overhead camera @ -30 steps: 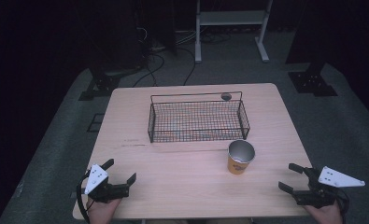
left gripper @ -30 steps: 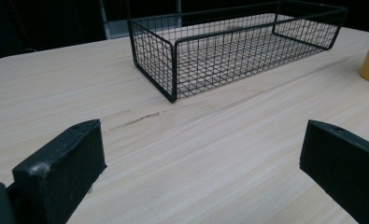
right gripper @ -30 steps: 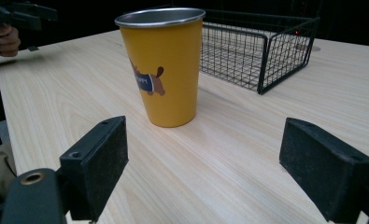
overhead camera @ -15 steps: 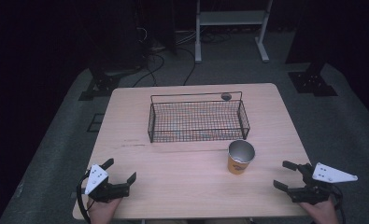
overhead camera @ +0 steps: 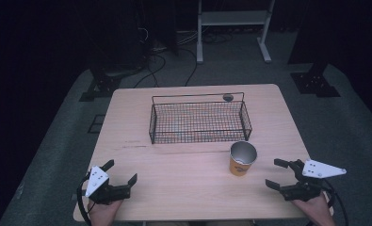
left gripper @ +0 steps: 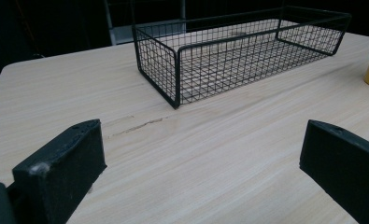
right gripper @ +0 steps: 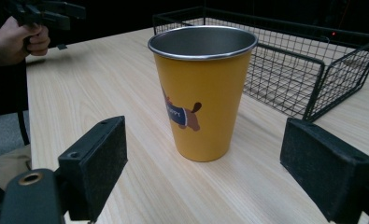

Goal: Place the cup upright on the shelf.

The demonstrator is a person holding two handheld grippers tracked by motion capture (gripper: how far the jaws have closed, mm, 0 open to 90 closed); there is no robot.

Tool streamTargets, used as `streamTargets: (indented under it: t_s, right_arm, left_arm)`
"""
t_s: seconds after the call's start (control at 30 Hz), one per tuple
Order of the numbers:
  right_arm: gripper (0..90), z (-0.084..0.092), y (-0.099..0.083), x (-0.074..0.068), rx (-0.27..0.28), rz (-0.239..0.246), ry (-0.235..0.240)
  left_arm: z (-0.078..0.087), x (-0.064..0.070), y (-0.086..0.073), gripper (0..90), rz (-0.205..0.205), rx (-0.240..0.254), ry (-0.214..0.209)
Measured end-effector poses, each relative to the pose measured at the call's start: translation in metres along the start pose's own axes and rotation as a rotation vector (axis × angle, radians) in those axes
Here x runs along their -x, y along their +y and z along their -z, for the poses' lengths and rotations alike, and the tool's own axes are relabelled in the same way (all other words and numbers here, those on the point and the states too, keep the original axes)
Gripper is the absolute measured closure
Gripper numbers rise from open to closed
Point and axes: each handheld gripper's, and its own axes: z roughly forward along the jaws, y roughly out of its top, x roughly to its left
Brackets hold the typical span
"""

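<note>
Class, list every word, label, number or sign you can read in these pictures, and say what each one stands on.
Orange cup: small lettering on the dog picture's blue coat, perhaps ending "PPY", too blurred to read for sure.
Wire basket, table, right gripper and left gripper: no writing to be seen.

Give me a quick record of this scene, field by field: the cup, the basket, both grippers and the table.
cup: yellow cup with a metal rim and a dog picture, upright on the table, apart from the basket
basket: black wire basket, nothing in it, behind the cup toward the far edge
right gripper: right gripper open, jaws pointed at the cup, not touching it
left gripper: left gripper open, near the front left corner, holding nothing
table: light wooden table, with a thin scratch in front of the basket's left end
</note>
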Motion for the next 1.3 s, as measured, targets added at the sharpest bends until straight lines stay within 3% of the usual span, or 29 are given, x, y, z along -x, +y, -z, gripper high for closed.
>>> streamTargets:
  t_s: [0.6, 0.87, 1.3]
  right_arm:
    - [13.0, -0.024, 0.023, -0.001, -0.046, 0.037, 0.014]
    - [10.5, -0.040, 0.026, 0.005, -0.087, 0.020, 0.022]
    - [6.8, -0.056, 0.033, 0.007, -0.091, 0.030, 0.018]
  left_arm:
    - [0.006, -0.001, 0.001, 0.0, -0.007, 0.012, 0.015]
    - [0.008, -0.002, 0.001, 0.0, -0.006, 0.013, 0.019]
    - [0.010, -0.003, 0.001, 0.0, -0.005, 0.020, 0.023]
